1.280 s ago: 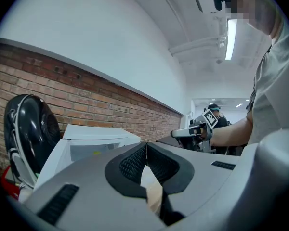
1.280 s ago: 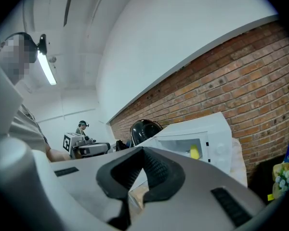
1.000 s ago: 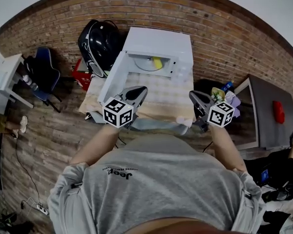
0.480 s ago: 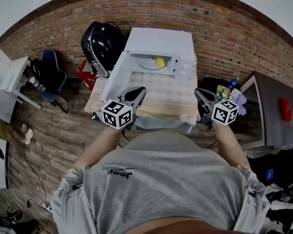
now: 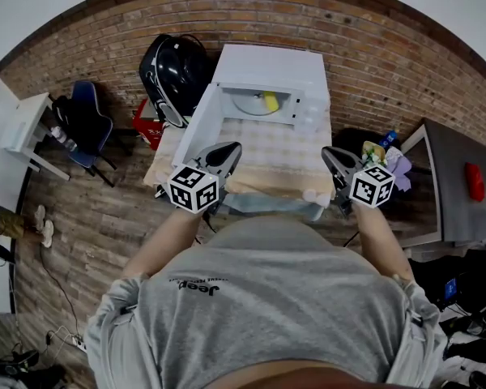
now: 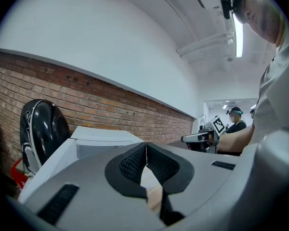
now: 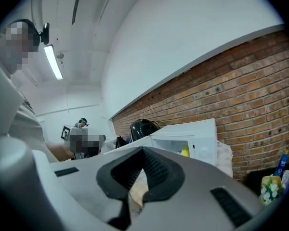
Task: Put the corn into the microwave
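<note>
The white microwave (image 5: 267, 70) stands at the back of the table with its door (image 5: 196, 126) swung open to the left. A yellow corn (image 5: 269, 102) lies inside on the turntable and also shows in the right gripper view, corn (image 7: 185, 152). My left gripper (image 5: 226, 154) hovers over the table's front left, near the door's lower edge, its jaws shut on nothing (image 6: 146, 146). My right gripper (image 5: 331, 161) hangs at the table's front right corner, shut and empty (image 7: 143, 152). Both point toward the microwave and stay well short of it.
A checked cloth covers the table (image 5: 269, 159). A black rounded case (image 5: 174, 70) stands left of the microwave, with a red item (image 5: 150, 124) below it. A blue chair (image 5: 84, 125) is farther left. A bag of bottles (image 5: 380, 156) and a grey cabinet (image 5: 458, 186) are on the right.
Both grippers hold almost the same places and stay shut. The head view has shifted slightly, so the microwave sits a little further right. The corn has not moved.
</note>
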{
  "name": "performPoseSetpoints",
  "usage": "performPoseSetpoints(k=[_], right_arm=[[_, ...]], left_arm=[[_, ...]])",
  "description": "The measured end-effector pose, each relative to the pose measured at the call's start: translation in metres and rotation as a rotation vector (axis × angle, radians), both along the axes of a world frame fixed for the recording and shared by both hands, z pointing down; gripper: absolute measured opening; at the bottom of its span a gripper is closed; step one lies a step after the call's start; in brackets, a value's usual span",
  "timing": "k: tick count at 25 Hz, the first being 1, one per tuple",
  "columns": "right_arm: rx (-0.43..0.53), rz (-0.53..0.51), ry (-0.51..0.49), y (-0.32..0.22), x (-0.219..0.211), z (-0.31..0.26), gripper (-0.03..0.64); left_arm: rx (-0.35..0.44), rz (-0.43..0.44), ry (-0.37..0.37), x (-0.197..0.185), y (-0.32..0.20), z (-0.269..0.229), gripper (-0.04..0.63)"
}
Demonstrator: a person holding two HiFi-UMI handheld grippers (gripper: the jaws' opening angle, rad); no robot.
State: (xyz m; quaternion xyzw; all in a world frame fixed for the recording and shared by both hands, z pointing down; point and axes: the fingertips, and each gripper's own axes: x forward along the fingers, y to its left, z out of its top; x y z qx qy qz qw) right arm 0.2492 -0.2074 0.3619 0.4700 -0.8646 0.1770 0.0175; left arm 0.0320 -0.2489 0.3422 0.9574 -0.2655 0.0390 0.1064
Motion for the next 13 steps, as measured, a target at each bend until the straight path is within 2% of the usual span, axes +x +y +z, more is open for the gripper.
performPoseSetpoints(k=[13], right_arm=[[0.001, 0.005, -0.005, 0.0105, -0.0022, 0.003, 0.017]], left_arm=[[-0.006, 0.006, 0.004, -0.0021, 0.0072, 0.0007, 0.023]])
